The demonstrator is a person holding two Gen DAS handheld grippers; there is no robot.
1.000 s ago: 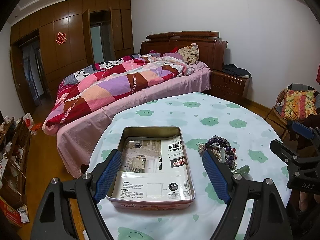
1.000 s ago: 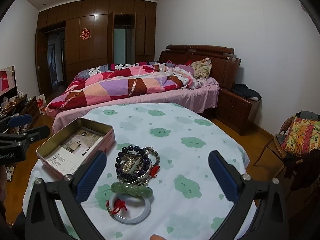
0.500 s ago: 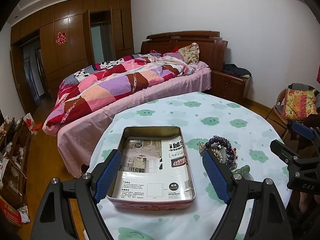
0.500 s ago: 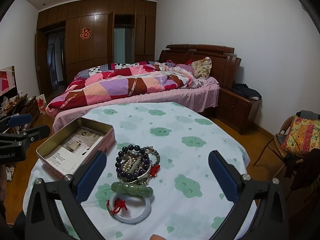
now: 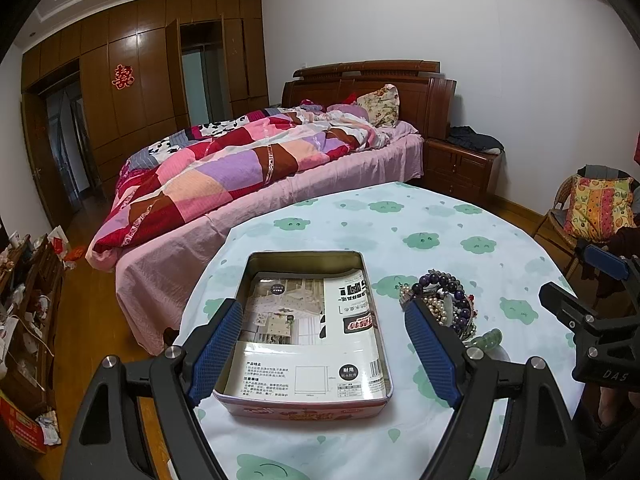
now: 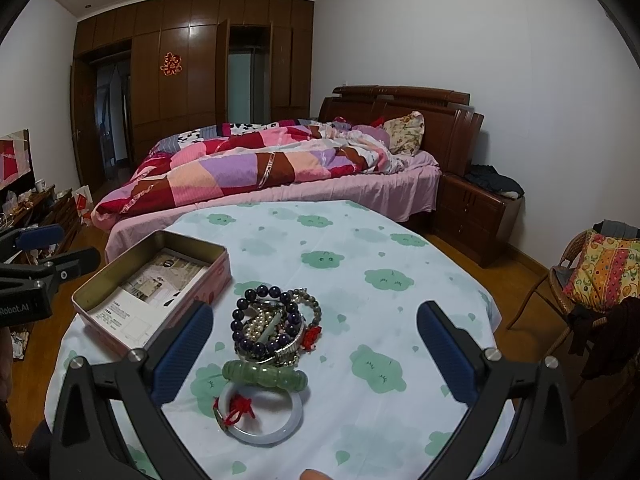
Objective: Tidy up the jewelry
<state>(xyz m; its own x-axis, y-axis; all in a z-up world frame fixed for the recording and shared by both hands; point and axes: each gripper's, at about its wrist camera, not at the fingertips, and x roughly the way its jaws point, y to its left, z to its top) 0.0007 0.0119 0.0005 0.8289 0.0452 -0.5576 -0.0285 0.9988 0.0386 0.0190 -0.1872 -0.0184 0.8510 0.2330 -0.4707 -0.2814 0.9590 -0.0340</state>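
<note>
An open pink tin [image 5: 304,396] [image 6: 100,280] lined with a printed paper sheet sits on the round table. To its right lies a pile of bead bracelets [image 6: 272,326] [image 5: 444,300], with a green jade bracelet [image 6: 266,375] and a white bangle with a red cord [image 6: 260,416] in front of it. My left gripper [image 5: 326,354] is open and empty, hovering over the near end of the tin. My right gripper [image 6: 314,354] is open and empty, just behind the pile; the bangle lies between its fingers.
The table has a white cloth with green cloud prints [image 6: 380,280]. Behind it stands a bed with a patchwork quilt [image 6: 260,168], a wooden nightstand [image 6: 476,216] and, at the right, a wicker chair with a cushion [image 6: 600,272]. Cluttered shelves stand at the far left [image 5: 28,280].
</note>
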